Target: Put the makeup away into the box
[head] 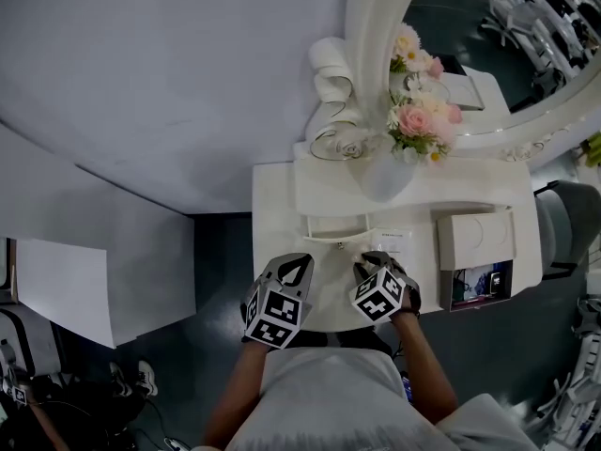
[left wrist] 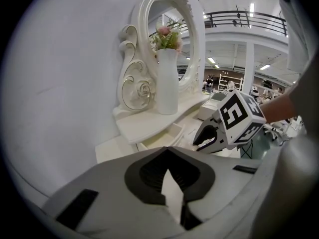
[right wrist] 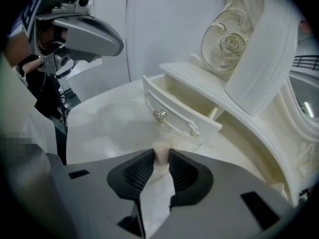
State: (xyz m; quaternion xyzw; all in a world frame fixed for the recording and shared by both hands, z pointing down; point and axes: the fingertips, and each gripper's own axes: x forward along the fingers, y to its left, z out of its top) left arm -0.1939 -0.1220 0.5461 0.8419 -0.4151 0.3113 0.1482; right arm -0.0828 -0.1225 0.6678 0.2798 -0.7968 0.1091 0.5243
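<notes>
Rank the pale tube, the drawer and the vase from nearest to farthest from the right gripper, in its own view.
1. The tube, between the jaws of the right gripper.
2. The drawer, open, just ahead.
3. The vase, upper right, behind the drawer.

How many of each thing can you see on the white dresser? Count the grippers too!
Grey grippers: 2, left gripper, right gripper
White vase with pink flowers: 1
Oval white-framed mirror: 1
Open white drawer: 1
Flat white box: 1
Small pale tube in right gripper: 1
Total: 7
</notes>
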